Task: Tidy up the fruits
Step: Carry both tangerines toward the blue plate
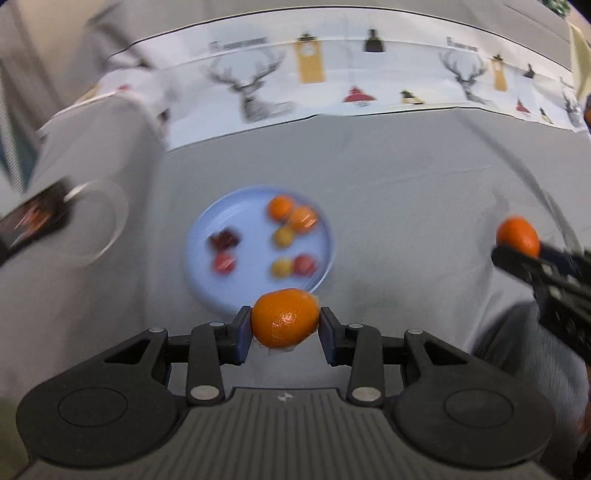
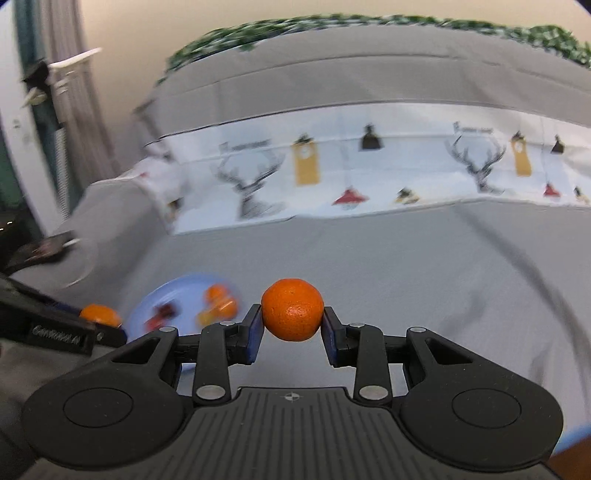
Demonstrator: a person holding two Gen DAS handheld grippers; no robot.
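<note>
My left gripper (image 1: 285,320) is shut on an orange mandarin (image 1: 285,318), held in the air just in front of a light blue plate (image 1: 199,251). Several small fruits lie blurred on that plate: orange, yellow, red and dark red ones. My right gripper (image 2: 291,318) is shut on a second mandarin (image 2: 292,309), also lifted off the grey cloth. In the left wrist view the right gripper (image 1: 513,247) shows at the right edge with its mandarin (image 1: 517,236). The right wrist view catches the left gripper's mandarin (image 2: 99,315) and the plate (image 2: 155,299) at the lower left.
A grey cloth (image 1: 406,206) covers the table, with a white printed band of deer and lamps (image 1: 332,85) across the far side. A clear glass bowl (image 1: 99,221) and a dark object (image 1: 33,221) sit left of the plate. Green foliage (image 2: 332,26) lines the back.
</note>
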